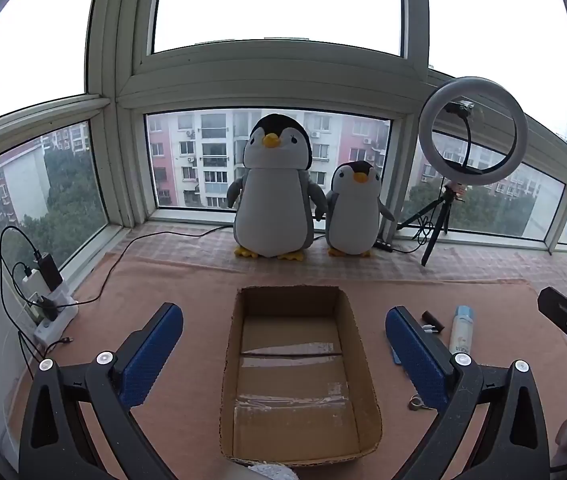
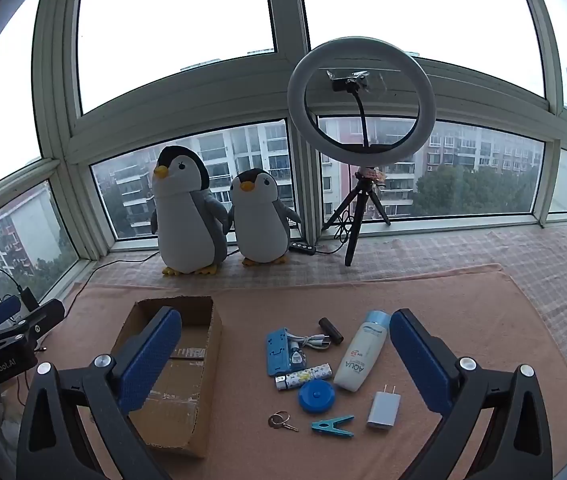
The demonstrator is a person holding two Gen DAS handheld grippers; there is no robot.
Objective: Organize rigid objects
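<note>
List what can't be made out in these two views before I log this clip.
- Blue case, left wrist view: mostly hidden behind the left gripper's right finger.
- Cardboard box floor, right wrist view: partly covered by the right gripper's left finger.
- AQUA bottle small print: too small to read.

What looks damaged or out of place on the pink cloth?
The cardboard box has a rough, torn top rim and no flaps. Small items such as the lotion bottle lie loose beside it, nothing spilled.
</note>
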